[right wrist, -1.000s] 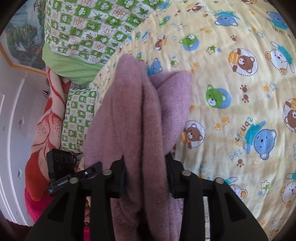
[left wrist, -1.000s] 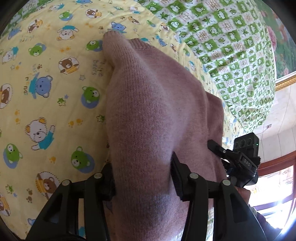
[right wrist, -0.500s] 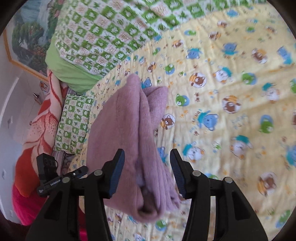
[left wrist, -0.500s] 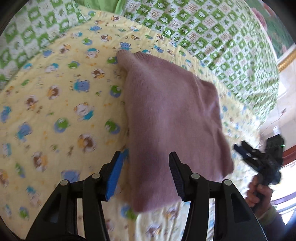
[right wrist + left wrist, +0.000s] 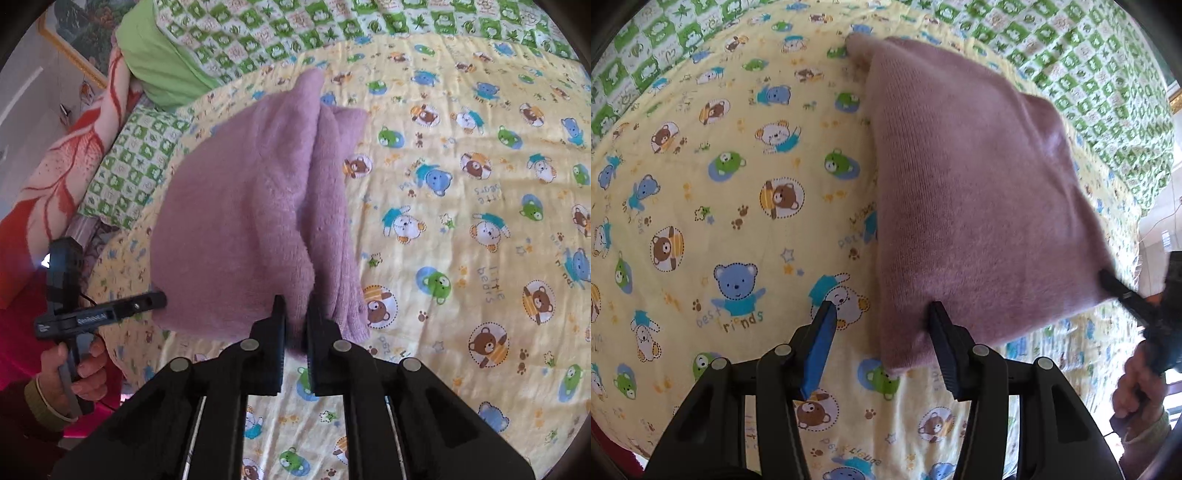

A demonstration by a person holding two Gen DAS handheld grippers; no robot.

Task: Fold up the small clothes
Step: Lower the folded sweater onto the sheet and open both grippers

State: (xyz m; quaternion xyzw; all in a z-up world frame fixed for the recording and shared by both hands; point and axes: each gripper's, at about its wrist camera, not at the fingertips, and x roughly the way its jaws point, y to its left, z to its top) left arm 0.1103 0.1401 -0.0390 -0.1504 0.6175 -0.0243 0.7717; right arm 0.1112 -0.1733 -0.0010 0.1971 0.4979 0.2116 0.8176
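Note:
A folded mauve knitted sweater point(image 5: 967, 192) lies on a yellow bear-print sheet point(image 5: 701, 206). My left gripper point(image 5: 881, 314) is open at the sweater's near left corner, its right finger against the cloth edge. My right gripper point(image 5: 295, 306) is shut on the near edge of the sweater point(image 5: 251, 206), which shows folded layers in the right wrist view. The right gripper also shows in the left wrist view point(image 5: 1123, 291) at the sweater's right corner. The left gripper shows in the right wrist view point(image 5: 110, 308) by the sweater's left edge.
A green-and-white checked quilt point(image 5: 1089, 74) lies along the far side of the bed. A green pillow point(image 5: 159, 62), a checked pillow point(image 5: 129, 166) and a red patterned blanket point(image 5: 62, 166) sit at the left in the right wrist view.
Both grippers let go of the sweater and drew back from it. The left stays open at the corner; the right has closed again on the sweater's near edge.

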